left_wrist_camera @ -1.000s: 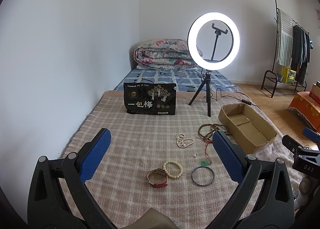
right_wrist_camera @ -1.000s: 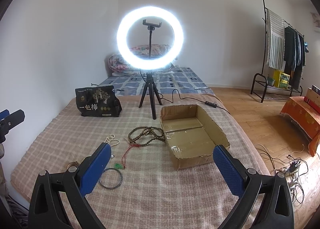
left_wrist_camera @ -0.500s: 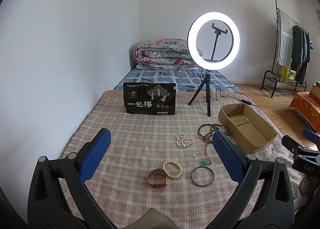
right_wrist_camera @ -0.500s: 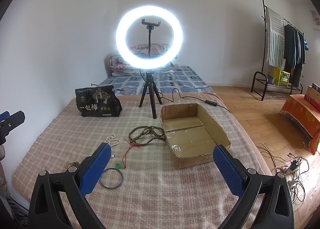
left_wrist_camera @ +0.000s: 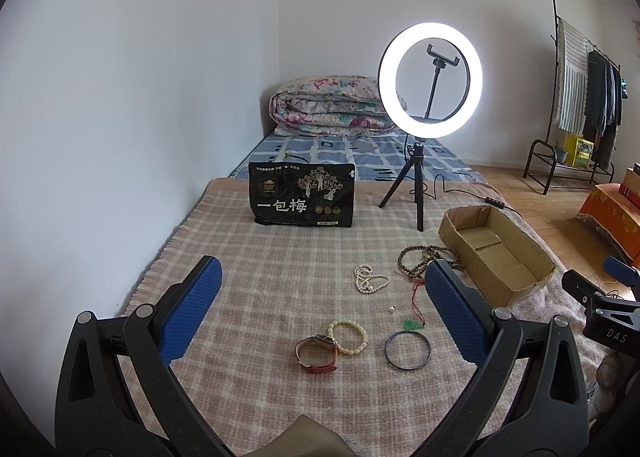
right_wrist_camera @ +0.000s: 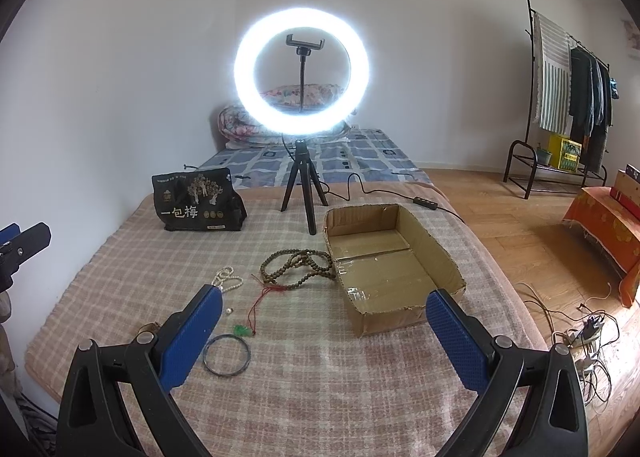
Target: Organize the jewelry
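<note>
**Nothing boxed yet: every piece is lying out on the blanket**

Both claws are hanging spread wide and empty above the near edge of the plaid blanket [left_wrist_camera: 248, 257]. The left gripper [left_wrist_camera: 322, 313] is carrying nothing between its blue pads, and the right gripper [right_wrist_camera: 320, 331] is likewise gaping with nothing in it.

Just ahead of the left claw, between its fingers, a red-strapped watch [left_wrist_camera: 317, 353] is lying touching a cream bead bracelet [left_wrist_camera: 347, 337], and a dark bangle [left_wrist_camera: 407, 350] is sitting just beside them toward the right finger. The same bangle is showing beside the right claw's left finger. A little beyond it, a green pendant on a red cord [right_wrist_camera: 243, 330] is trailing forward, with a tiny loose bead [left_wrist_camera: 391, 308] near it. Farther ahead, a white pearl strand [left_wrist_camera: 370, 278] and a long brown bead necklace [right_wrist_camera: 298, 265] are lying in loose coils, the brown one reaching up to the box wall.

Ahead of the right claw's right finger, the open cardboard box [right_wrist_camera: 436, 253] is standing bare inside. Judging by this, the sorting is only beginning: all the pieces are waiting to be carried over.

Beyond everything, a black snack bag [left_wrist_camera: 302, 195] and a lit ring light [left_wrist_camera: 430, 75] are standing at the blanket's far end.
</note>
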`<state>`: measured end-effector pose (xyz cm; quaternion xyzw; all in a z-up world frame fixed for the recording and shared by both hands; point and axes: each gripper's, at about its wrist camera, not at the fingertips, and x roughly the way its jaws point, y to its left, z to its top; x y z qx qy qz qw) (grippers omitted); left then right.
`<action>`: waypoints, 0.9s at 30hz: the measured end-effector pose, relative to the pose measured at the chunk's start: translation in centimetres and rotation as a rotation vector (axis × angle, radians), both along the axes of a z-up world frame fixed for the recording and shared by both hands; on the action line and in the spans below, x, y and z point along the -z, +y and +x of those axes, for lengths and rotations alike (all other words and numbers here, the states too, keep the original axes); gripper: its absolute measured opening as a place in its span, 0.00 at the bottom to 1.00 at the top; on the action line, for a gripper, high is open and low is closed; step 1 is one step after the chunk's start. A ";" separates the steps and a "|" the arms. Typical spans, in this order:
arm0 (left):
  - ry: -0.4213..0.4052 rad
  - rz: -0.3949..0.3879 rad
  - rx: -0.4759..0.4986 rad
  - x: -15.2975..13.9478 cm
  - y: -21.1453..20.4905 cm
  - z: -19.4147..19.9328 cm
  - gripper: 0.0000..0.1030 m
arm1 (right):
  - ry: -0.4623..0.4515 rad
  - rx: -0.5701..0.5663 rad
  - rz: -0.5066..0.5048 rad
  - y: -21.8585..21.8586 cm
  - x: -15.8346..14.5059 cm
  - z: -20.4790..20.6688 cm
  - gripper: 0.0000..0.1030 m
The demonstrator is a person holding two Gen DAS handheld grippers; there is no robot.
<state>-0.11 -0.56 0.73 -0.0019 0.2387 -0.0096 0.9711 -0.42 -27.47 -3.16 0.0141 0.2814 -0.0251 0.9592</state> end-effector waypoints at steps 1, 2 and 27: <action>0.000 0.000 0.001 0.0 0.0 0.0 1.00 | 0.002 -0.001 0.001 0.1 0.0 0.0 1.00; 0.001 0.001 0.000 0.0 0.0 0.0 1.00 | 0.004 -0.001 0.001 0.1 0.0 0.1 1.00; 0.101 0.009 -0.061 2.5 3.6 2.0 1.00 | 0.055 -0.042 -0.003 3.1 0.9 2.6 1.00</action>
